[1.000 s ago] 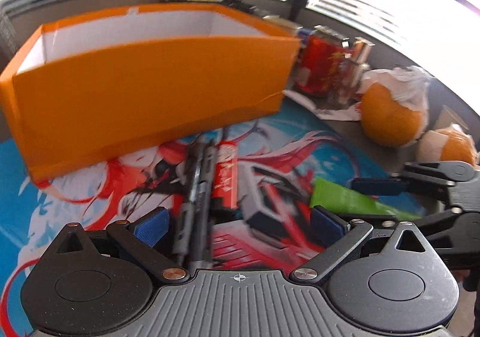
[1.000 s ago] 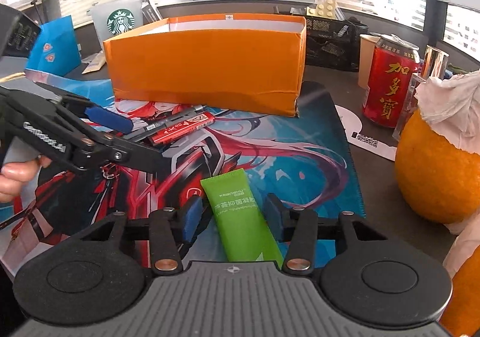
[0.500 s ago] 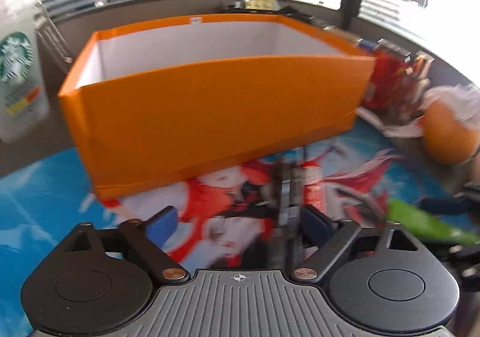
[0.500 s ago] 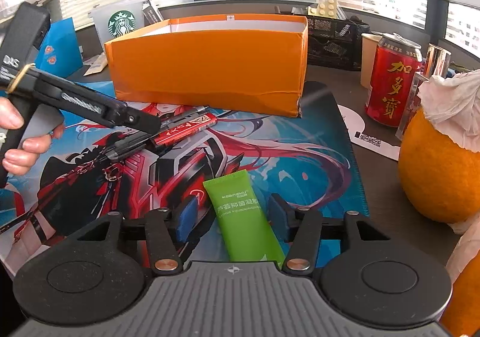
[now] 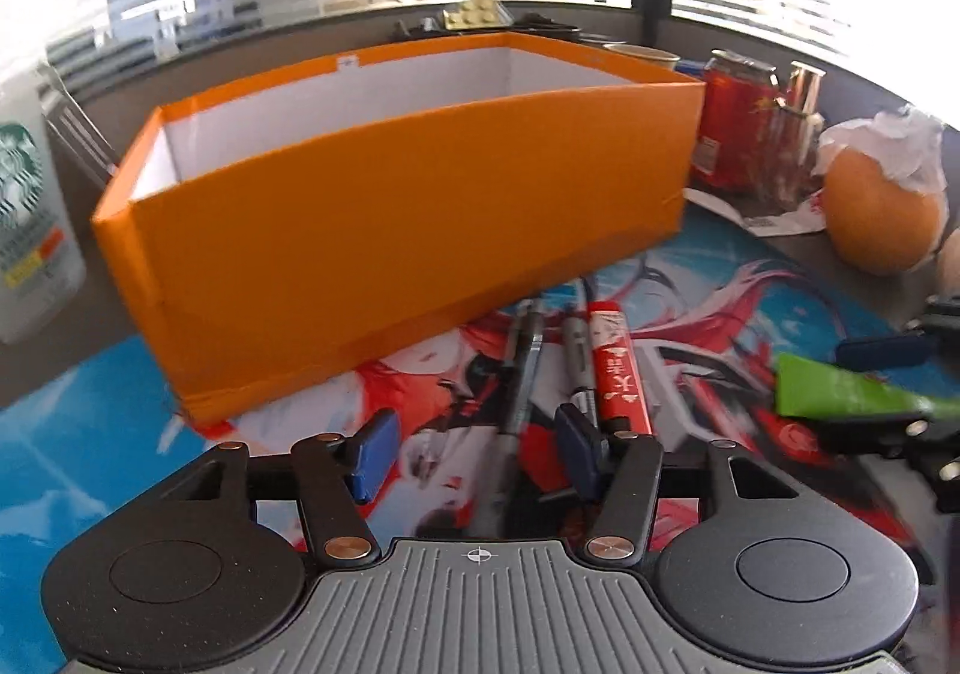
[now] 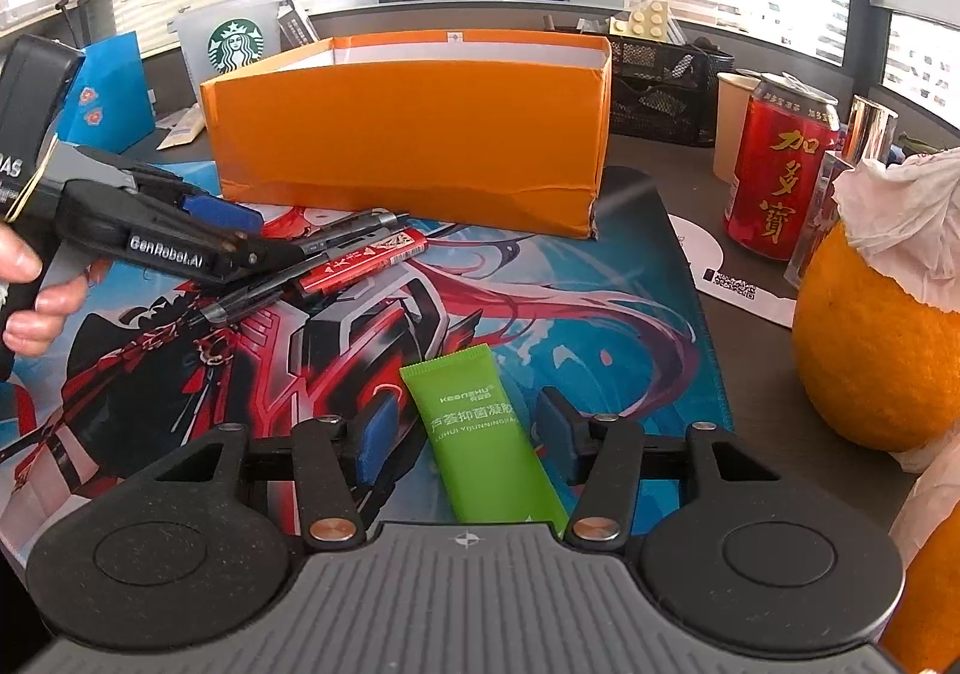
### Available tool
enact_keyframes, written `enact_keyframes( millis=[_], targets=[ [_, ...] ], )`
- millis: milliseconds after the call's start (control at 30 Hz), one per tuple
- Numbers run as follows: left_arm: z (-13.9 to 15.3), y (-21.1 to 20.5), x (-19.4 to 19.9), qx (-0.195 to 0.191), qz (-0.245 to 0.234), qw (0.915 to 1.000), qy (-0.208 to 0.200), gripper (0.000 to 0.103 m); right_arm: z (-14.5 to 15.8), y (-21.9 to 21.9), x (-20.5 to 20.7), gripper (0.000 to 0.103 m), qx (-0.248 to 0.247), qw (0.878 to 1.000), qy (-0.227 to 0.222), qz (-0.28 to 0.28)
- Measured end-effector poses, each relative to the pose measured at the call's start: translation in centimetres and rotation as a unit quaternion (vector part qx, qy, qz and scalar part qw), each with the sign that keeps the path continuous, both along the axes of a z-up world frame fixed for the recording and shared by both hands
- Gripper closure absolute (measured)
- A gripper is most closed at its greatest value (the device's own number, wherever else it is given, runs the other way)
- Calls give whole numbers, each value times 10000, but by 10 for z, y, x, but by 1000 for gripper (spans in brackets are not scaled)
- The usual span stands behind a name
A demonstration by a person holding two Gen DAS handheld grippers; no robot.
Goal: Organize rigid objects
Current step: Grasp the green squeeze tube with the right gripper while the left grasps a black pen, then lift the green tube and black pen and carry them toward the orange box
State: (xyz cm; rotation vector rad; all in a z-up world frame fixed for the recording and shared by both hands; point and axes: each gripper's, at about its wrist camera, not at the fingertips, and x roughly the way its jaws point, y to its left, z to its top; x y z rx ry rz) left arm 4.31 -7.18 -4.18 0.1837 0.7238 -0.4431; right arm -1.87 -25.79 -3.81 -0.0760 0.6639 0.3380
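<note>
So far we see nothing in the orange box [image 5: 396,206] (floor hidden). Mid-frame, the left gripper [image 5: 474,449] has just been closing around a pen [image 5: 521,368] — not yet pinched; the right gripper [image 6: 462,434] straddles the green tube [image 6: 480,434], unclamped.

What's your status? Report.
Left gripper just closing around grey pen, not gripping. Right gripper open, straddling green tube. Way to orange box clear.

A red can [image 6: 777,167] stands beside a tissue-topped orange [image 6: 876,338] (Starbucks cup [image 6: 231,44] behind).
</note>
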Motion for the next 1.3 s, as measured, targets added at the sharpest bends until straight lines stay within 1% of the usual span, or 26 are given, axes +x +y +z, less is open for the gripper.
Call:
enact_keyframes(
  millis=[33, 100, 133, 167, 200, 233, 333, 500, 600, 800, 1033, 1300],
  targets=[
    [0, -1, 0, 26, -28, 10000, -7, 48, 0, 0, 0, 53, 0, 10000, 0, -5],
    [0, -3, -1, -7, -110, 9999, -45, 58, 0, 0, 0, 53, 5, 10000, -2, -24],
    [0, -4, -3, -24, -162, 9998, -86, 78, 0, 1, 0, 55, 7, 10000, -4, -43],
    [0, -6, -6, -14, -217, 9997, -120, 94, 0, 1, 0, 57, 0, 10000, -9, -80],
    [0, -9, -9, 11, -255, 9996, -138, 94, 0, 2, 0, 64, -50, 9999, -29, -148],
    [-1, -11, -12, 36, -290, 9994, -166, 96, 0, 3, -1, 67, -104, 9997, -47, -204],
    [-3, -18, -22, 113, -335, 9991, -255, 96, 1, 5, -2, 68, -180, 9994, -94, -284],
    [-1, -13, -27, -73, -174, 9998, -99, 96, 0, 9, -2, 71, -164, 9990, -158, -382],
    [3, -5, -30, -239, -97, 9997, -27, 96, 1, 9, -3, 72, -113, 9989, -186, -425],
    [19, 8, -39, -352, 63, 9990, -251, 96, 8, 12, -4, 72, -41, 9984, -326, -458],
    [30, 17, -41, -381, 156, 9985, -368, 96, 16, 24, -4, 72, -78, 9984, -422, -370],
    [43, 26, -49, -453, 232, 9971, -557, 96, 35, 36, -9, 72, -44, 9971, -689, -321]
  ],
)
